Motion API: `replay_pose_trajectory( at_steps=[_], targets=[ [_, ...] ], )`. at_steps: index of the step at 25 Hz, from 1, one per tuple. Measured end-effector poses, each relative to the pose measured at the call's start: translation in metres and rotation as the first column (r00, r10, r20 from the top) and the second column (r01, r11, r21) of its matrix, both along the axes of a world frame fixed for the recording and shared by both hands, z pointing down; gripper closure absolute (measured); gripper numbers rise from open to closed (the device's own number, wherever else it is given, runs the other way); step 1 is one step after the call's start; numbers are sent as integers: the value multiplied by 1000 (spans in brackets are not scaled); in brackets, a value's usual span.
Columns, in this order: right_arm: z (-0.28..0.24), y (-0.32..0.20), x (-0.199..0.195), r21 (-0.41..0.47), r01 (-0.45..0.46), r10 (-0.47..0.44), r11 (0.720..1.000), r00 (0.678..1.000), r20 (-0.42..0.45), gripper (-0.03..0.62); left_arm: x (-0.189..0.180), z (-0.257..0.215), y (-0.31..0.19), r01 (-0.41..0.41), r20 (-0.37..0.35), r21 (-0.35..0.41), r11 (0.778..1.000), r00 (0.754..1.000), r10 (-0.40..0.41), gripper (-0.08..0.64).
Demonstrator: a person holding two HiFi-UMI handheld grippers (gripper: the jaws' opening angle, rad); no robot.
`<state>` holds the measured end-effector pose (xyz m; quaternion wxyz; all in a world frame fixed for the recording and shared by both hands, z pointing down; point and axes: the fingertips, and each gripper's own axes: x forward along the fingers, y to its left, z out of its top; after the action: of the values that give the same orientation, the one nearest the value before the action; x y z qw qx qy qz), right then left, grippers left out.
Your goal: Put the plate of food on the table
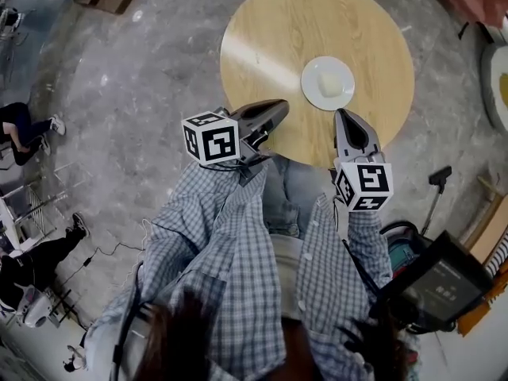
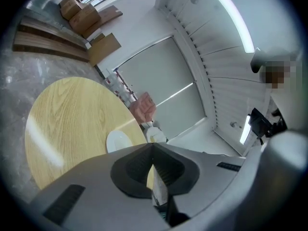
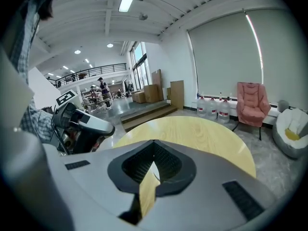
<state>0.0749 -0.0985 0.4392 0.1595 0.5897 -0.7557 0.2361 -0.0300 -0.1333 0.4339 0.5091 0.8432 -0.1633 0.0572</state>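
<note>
Head view: plate of food (image 1: 328,82) sits on the round worktop (image 1: 262,30), right of centre. Left claw (image 1: 279,106) and right claw (image 1: 343,114) both closed on nothing, at the near edge. Placement looks done; back off straight, avoid clipping plate rim

open loft-style hall: mezzanine railing (image 3: 91,70), stacked cardboard boxes (image 3: 147,94), water bottles (image 3: 211,108), pink armchair (image 3: 251,102)

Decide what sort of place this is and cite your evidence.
Probably a large open office or workshop lounge: a round wooden table, a pink armchair beside water bottles, and stacked cardboard boxes.
</note>
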Motion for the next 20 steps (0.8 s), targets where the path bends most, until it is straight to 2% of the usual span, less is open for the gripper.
replay_pose_trajectory(
  at_steps=[4,7,12,20],
  targets=[
    [-28,11,4,30,-19,19,999,1000,4,585,1,-27,8,13,-10,32,999,1000,-12,552],
    [-43,18,11,67,-40,39,997,999,12,586,10,-44,15,6,-4,99,995,1000,-5,552],
    [-41,22,18,117,-56,54,992,998,23,586,24,-48,24,-33,35,215,976,999,27,552],
    [-95,28,32,218,-62,59,974,998,23,586,42,-102,35,-33,38,326,945,999,21,552]
  ],
)
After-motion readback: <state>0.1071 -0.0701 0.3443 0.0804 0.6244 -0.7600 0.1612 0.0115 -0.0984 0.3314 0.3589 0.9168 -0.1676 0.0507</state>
